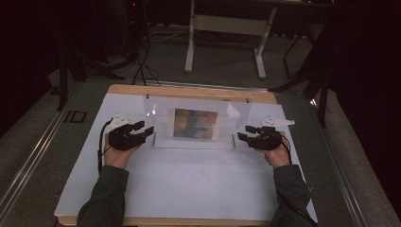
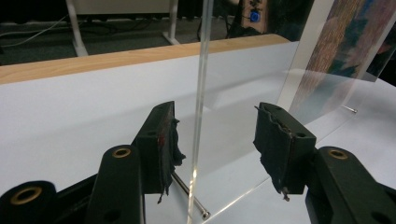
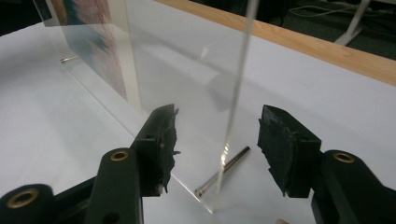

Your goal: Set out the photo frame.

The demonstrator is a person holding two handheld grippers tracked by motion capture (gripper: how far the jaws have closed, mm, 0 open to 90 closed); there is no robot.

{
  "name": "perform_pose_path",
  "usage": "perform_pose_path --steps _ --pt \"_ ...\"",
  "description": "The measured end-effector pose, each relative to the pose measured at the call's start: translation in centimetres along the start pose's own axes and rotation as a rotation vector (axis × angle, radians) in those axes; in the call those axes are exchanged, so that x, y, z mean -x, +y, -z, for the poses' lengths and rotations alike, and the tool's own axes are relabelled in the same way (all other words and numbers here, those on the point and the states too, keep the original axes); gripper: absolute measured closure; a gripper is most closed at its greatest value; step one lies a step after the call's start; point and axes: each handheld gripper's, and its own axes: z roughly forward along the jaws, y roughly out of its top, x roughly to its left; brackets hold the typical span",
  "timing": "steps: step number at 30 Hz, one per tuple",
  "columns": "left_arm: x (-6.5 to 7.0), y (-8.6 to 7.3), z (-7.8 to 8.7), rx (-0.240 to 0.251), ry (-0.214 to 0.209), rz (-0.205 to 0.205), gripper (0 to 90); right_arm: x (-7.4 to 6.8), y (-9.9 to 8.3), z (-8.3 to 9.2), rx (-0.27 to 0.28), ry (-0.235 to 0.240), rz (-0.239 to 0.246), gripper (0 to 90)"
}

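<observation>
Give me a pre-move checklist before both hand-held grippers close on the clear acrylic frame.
1. Left hand-held gripper open, with the acrylic frame's left edge between its jaws: ok.
2. Right hand-held gripper open, with the frame's right edge between its jaws: ok.
3. Pads apart from the panel on both sides, so nothing is gripped yet: ok.
4. Frame standing upright on the white sheet: ok.
5. Metal support pins at the frame's base lie close below the jaws; whether the jaws will miss them when closing: cannot tell.
6. Pad condition: the foam looks frayed and torn: not ok.
</observation>
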Motion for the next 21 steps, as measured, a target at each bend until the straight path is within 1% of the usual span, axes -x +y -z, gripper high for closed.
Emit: perform_pose_path --steps 3,10,14,21 --pt "-0.2 0.0 0.4 0.01 0.0 0.013 49.0 0.3 -0.1 0.3 -0.008 0.002 -0.003 46.5" --pt "-0.4 0.0 1.0 0.012 0.005 0.01 49.1 0.7 -0.3 0.4 -0.037 -0.01 0.001 47.7" --pt "-0.8 -0.1 1.4 0.018 0.016 0.022 49.2 1.0 -0.5 0.5 -0.051 -0.02 -0.007 48.1" --pt "-1.9 -0.3 2.1 0.029 0.047 0.053 49.2 2.0 -1.2 0.6 -0.056 -0.071 -0.048 48.0"
